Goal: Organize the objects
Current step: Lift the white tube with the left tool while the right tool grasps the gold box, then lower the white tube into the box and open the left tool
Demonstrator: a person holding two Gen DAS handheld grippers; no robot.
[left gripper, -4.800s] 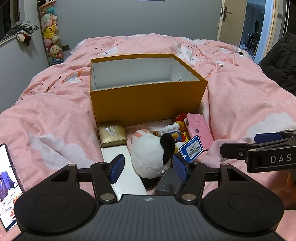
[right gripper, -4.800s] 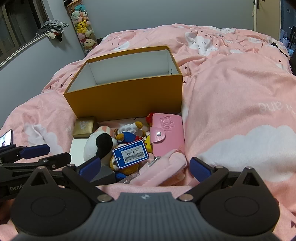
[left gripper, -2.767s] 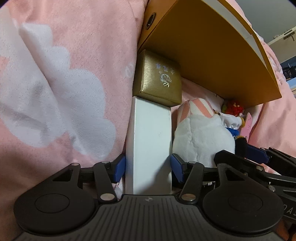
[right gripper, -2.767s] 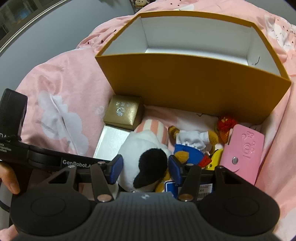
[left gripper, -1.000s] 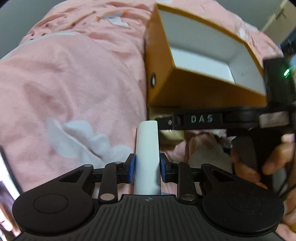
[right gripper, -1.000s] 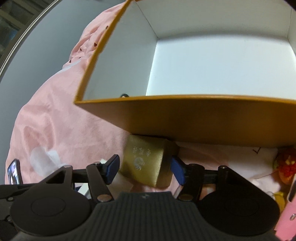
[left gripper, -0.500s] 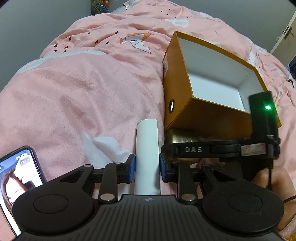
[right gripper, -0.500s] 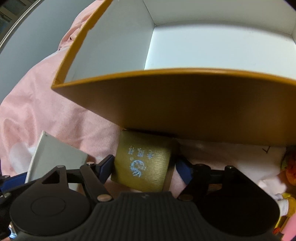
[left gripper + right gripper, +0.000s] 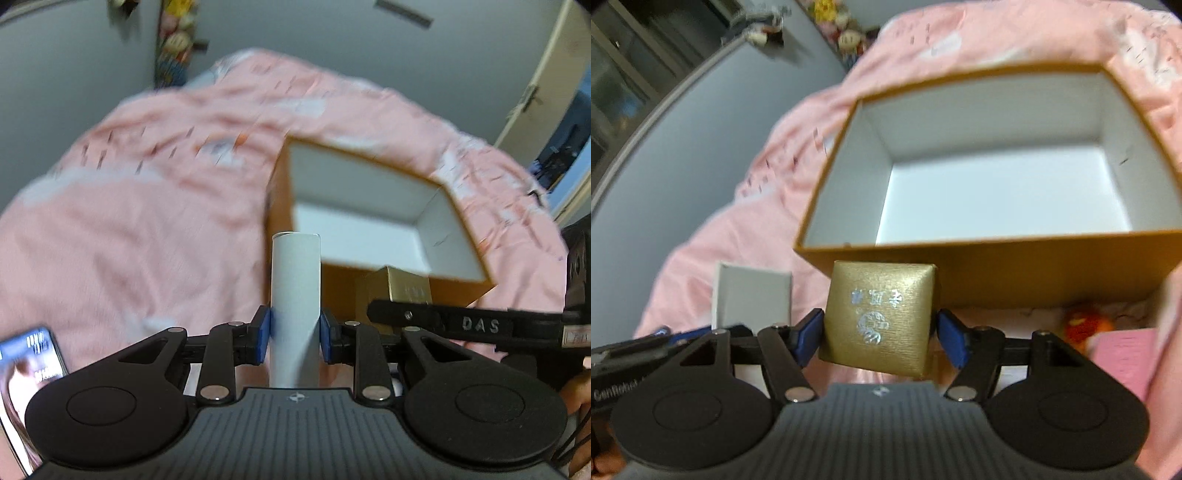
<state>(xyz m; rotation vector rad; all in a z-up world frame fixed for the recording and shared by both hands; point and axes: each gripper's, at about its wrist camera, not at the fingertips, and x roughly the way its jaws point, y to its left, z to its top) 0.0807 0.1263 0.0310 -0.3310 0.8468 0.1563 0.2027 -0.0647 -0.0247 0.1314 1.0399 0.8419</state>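
holding white box [image 9: 294, 288] | gold box [image 9: 879, 317] below orange box rim [image 9: 990, 236]

One white box [image 9: 295, 291] between the left jaws, one gold box [image 9: 879, 317] between the right jaws, one big open orange box [image 9: 1052, 266] beyond both, one phone [image 9: 29, 365] left of the left jaws, one pink wallet [image 9: 1123, 358] right of the right jaws

The small gold box [image 9: 878, 317] has a brushed, metallic-looking sheen with shiny silver lettering. The big orange box [image 9: 1027, 266] looks like matt cardboard, lined smooth white, and the white box [image 9: 295, 280] seems smooth matt card. The bed [image 9: 147, 206] wears soft pink cloth.
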